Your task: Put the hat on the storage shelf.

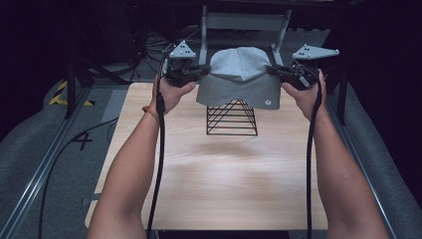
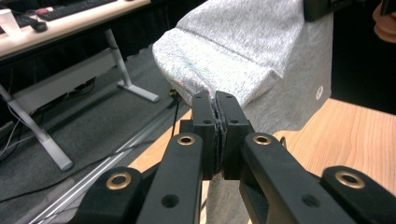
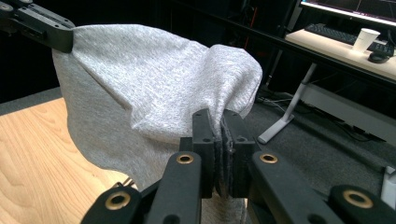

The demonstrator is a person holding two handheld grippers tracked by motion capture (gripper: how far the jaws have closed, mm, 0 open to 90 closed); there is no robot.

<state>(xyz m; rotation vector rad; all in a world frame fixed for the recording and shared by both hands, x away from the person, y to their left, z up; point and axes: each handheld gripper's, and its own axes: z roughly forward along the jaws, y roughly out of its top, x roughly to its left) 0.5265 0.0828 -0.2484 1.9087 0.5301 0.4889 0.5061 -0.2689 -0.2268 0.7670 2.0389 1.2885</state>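
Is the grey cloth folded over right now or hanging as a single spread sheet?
Folded over. The grey cloth, held up between the left gripper and right gripper, shows an upper layer draped over the lower hanging layer.

Top of the black wire rack hidden under the grey garment.

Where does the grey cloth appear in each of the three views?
High view: the grey cloth hangs top centre, over the wire rack.
Left gripper view: upper centre to right, pinched at its edge.
Right gripper view: centre and left, pinched at its edge.
Shared landmark: the wooden table under it.
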